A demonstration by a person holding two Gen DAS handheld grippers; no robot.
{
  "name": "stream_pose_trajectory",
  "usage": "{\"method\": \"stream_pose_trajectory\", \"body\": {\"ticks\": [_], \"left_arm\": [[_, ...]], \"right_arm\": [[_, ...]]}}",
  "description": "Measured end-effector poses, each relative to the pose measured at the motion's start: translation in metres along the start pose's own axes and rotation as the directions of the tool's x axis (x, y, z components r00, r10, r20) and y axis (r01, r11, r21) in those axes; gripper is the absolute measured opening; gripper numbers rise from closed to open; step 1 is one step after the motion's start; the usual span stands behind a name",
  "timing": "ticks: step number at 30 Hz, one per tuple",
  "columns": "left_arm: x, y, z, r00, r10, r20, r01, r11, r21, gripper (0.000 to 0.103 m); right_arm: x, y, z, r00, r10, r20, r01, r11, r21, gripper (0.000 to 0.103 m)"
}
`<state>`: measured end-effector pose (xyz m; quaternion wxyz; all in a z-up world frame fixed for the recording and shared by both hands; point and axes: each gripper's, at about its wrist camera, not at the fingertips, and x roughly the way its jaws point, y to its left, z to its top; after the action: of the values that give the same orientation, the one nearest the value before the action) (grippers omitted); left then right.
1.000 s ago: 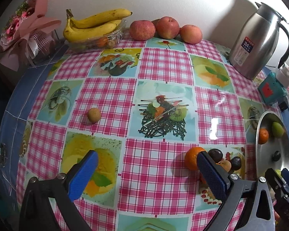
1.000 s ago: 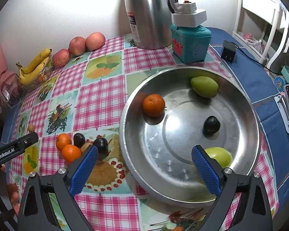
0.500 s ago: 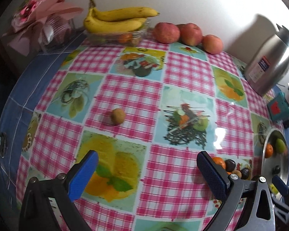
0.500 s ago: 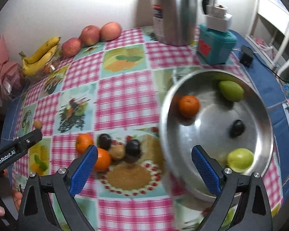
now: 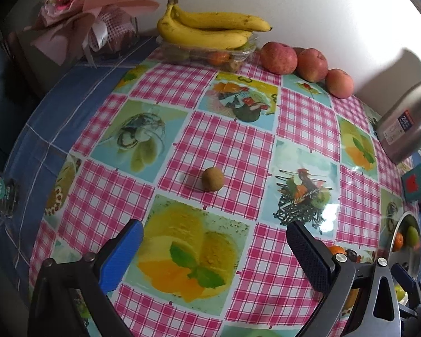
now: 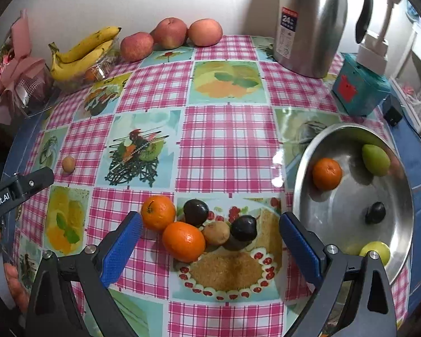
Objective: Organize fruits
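The left gripper is held with its blue-padded fingers wide apart and empty, aimed at the small round brown fruit lying alone on the pink checked tablecloth, well apart from the shallow round steel bowl. The right gripper is likewise spread and empty, poised over a cluster just beside that bowl: two oranges, two dark plums and a second brown fruit. One orange, a plum and two green fruits are already seen inside the bowl (so the gathering is judged partly done). A reach is judged in hand; next, a descent around one fruit and a gentle closing are called for.
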<state>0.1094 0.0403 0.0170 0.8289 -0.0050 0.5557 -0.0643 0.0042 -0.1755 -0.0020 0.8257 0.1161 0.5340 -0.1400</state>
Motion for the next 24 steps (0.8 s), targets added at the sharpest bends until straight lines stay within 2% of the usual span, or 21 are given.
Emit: {"method": "stream_pose_trajectory", "body": {"ticks": [6,12,18,19,21,24], "left_arm": [[-0.004,-0.013,-0.003,1.000,-0.019,-0.006,0.019,0.999,0.034,0.103],[-0.004,-0.033,-0.008,0.996,-0.087,-0.020,0.088,0.996,0.029,0.103],[0.014,-0.059,-0.020,0.982,-0.158,-0.102,0.163,0.986,0.045,0.101],[0.017,-0.062,-0.021,0.979,-0.167,-0.114,0.173,0.984,0.043,0.100],[0.022,-0.068,-0.024,0.974,-0.186,-0.130,0.193,0.981,0.037,0.093],[0.025,-0.076,-0.027,0.967,-0.212,-0.141,0.218,0.975,0.032,0.089]], "right_arm": [[0.001,-0.012,0.001,1.000,-0.023,-0.002,0.023,1.000,0.008,0.098],[-0.005,-0.020,-0.003,1.000,-0.012,0.008,0.012,1.000,0.009,0.098],[-0.006,-0.026,-0.007,0.999,-0.040,-0.011,0.040,0.999,0.008,0.098],[-0.005,-0.028,-0.007,0.999,-0.036,-0.017,0.037,0.999,0.009,0.098],[-0.004,-0.030,-0.008,0.999,-0.035,-0.022,0.035,0.999,0.018,0.098],[-0.005,-0.036,-0.008,0.999,-0.048,-0.025,0.049,0.998,0.030,0.098]]}}
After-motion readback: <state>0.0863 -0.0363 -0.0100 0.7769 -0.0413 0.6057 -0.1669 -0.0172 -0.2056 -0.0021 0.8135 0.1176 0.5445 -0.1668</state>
